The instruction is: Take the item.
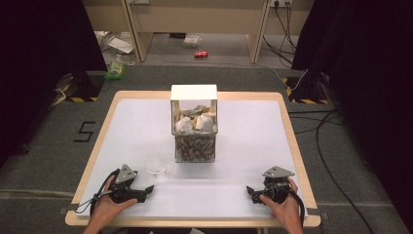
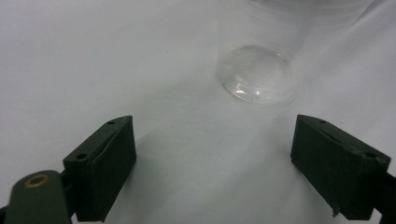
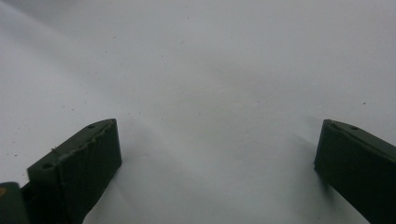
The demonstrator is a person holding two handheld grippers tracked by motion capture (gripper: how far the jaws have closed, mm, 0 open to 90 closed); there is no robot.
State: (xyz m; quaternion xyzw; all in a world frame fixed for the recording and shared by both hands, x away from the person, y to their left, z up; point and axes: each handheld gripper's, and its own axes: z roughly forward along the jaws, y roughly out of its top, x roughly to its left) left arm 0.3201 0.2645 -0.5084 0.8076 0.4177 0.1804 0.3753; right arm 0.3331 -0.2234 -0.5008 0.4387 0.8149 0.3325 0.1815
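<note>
A clear glass box (image 1: 194, 127) with a white lid stands at the middle of the table, holding grey stones and small dark pieces. A clear drinking glass (image 1: 156, 166) stands upright just left of the box's front. My left gripper (image 1: 145, 191) rests on the table near the front left, open, pointing toward the glass. In the left gripper view the glass base (image 2: 255, 73) lies ahead of the wide-apart jaws, apart from them. My right gripper (image 1: 250, 191) rests at the front right, open, with bare white table between its jaws.
The white tabletop (image 1: 253, 131) has a wooden rim. On the floor beyond lie a red can (image 1: 201, 54), a green packet (image 1: 115, 71) and cables (image 1: 321, 126) at the right. Black curtains hang at both sides.
</note>
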